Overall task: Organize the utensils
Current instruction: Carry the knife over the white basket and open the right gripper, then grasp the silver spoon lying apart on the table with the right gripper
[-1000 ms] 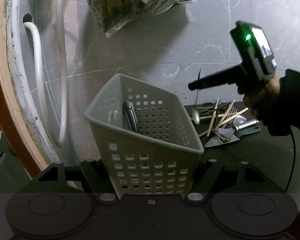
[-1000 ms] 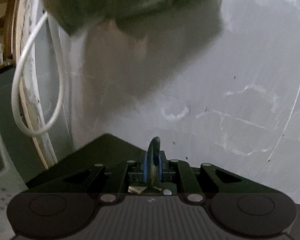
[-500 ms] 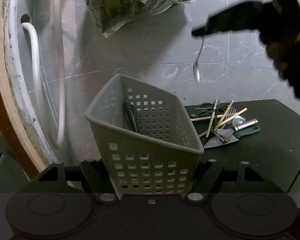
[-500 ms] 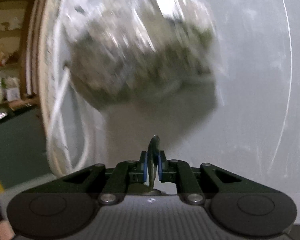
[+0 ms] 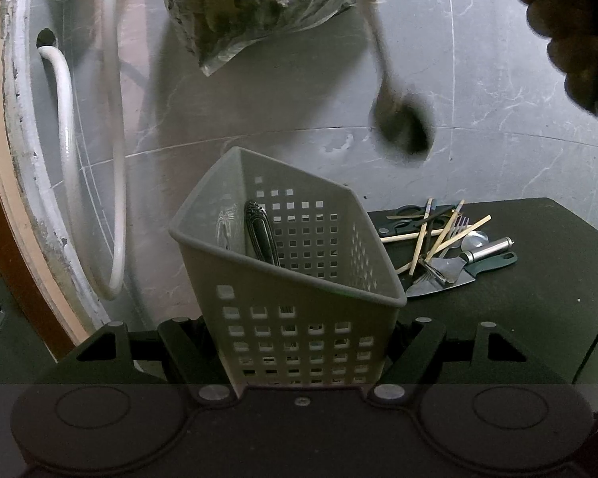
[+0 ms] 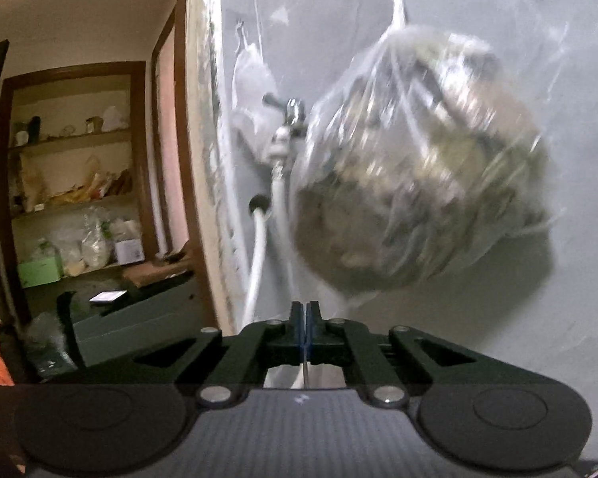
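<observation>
My left gripper [image 5: 299, 342] is shut on a grey perforated plastic basket [image 5: 291, 279] and holds it upright. A dark-handled utensil [image 5: 261, 235] and a metal one stand inside. My right gripper [image 6: 305, 318] is shut on a metal spoon [image 5: 390, 99], which hangs bowl down, blurred, above and to the right of the basket. A pile of utensils [image 5: 446, 247], with wooden chopsticks, a fork, scissors and a spatula, lies on the dark table [image 5: 518, 310] to the right of the basket.
A plastic bag of greens [image 5: 251, 4] hangs on the grey marble wall, also in the right wrist view [image 6: 418, 183]. White hoses [image 5: 111, 139] run down the wall at left from a tap [image 6: 291, 115]. A shelf room [image 6: 79, 183] lies at far left.
The right gripper has lifted the spoon from beside the pile and carried it up and left, over the basket area. Its view has tilted upward. The basket has not moved.
</observation>
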`<state>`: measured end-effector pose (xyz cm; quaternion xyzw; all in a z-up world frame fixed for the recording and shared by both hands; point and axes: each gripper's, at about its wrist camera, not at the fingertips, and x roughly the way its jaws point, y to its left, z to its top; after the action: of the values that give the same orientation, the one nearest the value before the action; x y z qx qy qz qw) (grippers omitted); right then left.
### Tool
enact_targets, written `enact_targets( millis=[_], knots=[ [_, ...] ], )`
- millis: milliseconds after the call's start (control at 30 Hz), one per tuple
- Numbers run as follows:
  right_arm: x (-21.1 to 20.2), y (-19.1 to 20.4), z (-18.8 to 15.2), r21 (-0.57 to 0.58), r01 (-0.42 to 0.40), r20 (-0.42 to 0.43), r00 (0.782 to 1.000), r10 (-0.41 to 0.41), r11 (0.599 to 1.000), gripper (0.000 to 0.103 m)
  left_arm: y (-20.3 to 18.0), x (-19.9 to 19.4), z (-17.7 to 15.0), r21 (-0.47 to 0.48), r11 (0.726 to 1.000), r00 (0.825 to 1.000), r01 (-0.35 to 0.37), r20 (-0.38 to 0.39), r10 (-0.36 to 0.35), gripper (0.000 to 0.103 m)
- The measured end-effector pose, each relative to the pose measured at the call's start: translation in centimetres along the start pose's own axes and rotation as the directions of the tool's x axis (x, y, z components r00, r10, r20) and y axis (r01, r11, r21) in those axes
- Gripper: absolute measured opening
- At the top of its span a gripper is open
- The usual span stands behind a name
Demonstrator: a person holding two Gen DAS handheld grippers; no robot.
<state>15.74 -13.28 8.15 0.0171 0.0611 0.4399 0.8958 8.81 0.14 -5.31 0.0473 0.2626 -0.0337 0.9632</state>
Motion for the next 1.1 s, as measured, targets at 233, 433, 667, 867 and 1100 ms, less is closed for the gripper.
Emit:
enact_targets(
  millis=[233,433,667,867,1100],
  knots=[
    [0.4,0.9,-0.7,-0.02,-0.016,-0.018,1.0,0.016,1.0,0.0,0.0,0.1,0.0,-0.002,1.0,1.0,0.001,0.002,-0.001,0.077],
    [-0.4,-2.1,-1.2,0.014,0.111,-0.058,0.992,-0.11,0.994,0.005,0.0,0.1,-0.1,-0.005,1.0,1.0,0.002,0.004,-0.002,0.077],
    [-3.1,-6.8,-3.9,0.012,0.307,-0.188,0.935,-0.299,0.952,0.052,0.0,0.1,-0.1,-0.006,1.0,1.0,0.002,0.005,-0.002,0.077],
    [-7.7,-10.0,-6.9,0.042,0.485,-0.276,0.846,-0.456,0.874,0.071,0.0,0.0,0.0,-0.002,1.0,1.0,0.001,0.001,-0.001,0.077],
    [-13.8,-12.6,-9.5,0.08,0.653,-0.315,0.733,-0.602,0.753,0.096,-0.1,0.1,0.2,0.006,1.0,1.0,0.007,-0.008,-0.006,0.077]
  ],
)
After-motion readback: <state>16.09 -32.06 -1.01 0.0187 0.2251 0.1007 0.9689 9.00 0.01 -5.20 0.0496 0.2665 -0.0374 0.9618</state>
